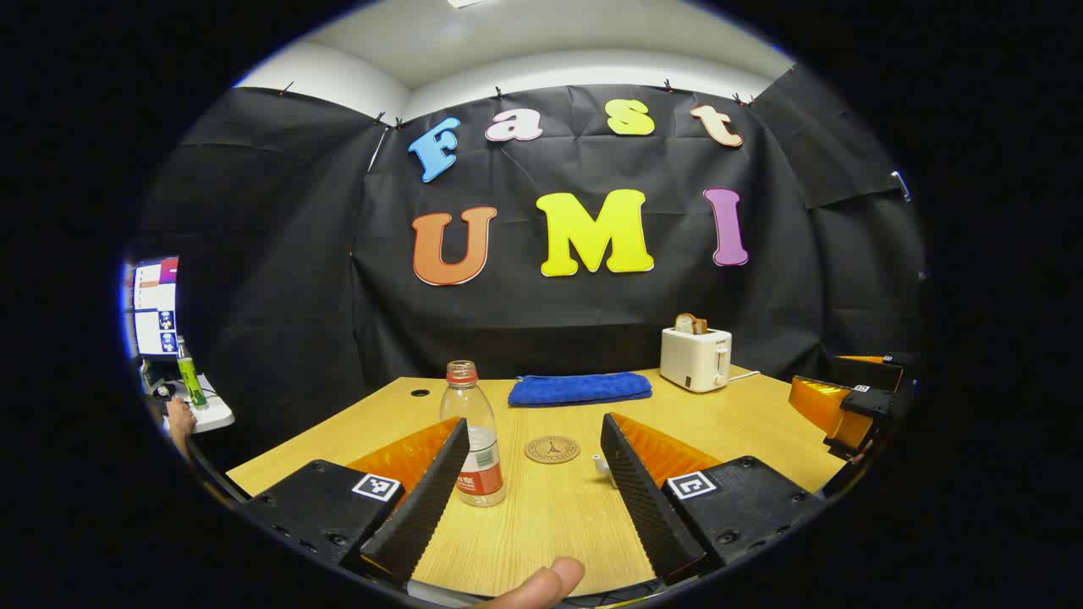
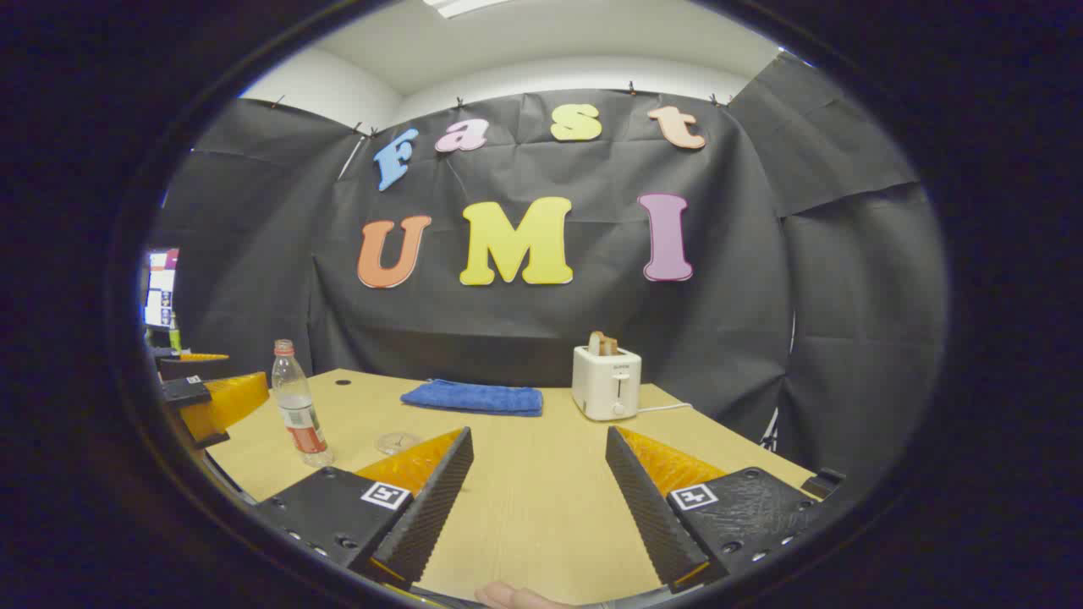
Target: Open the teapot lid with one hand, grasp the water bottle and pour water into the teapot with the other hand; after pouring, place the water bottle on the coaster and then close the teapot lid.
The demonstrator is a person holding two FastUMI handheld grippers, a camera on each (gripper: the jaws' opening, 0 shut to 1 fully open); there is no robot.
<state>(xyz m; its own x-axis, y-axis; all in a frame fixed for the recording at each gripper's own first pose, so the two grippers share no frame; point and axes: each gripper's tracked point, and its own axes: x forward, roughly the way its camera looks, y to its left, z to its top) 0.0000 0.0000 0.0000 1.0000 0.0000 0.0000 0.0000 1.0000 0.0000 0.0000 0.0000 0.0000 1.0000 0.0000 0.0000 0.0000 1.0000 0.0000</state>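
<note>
A clear, uncapped water bottle (image 1: 474, 448) with a red label stands upright on the wooden table (image 1: 541, 524), just inside my left gripper's left finger. A round brown coaster (image 1: 552, 448) lies to its right. A small white piece (image 1: 601, 463) peeks out beside the right finger, the rest of it hidden. My left gripper (image 1: 535, 423) is open and holds nothing. In the right gripper view the bottle (image 2: 298, 414) and coaster (image 2: 396, 441) sit far left, near the left gripper (image 2: 203, 393). My right gripper (image 2: 538, 433) is open over bare table.
A folded blue towel (image 1: 579, 389) and a white toaster (image 1: 695, 358) with bread stand at the table's back. The right gripper (image 1: 854, 402) shows at the right edge. A monitor (image 1: 156, 309) and green bottle (image 1: 190, 381) are beyond the table's left side.
</note>
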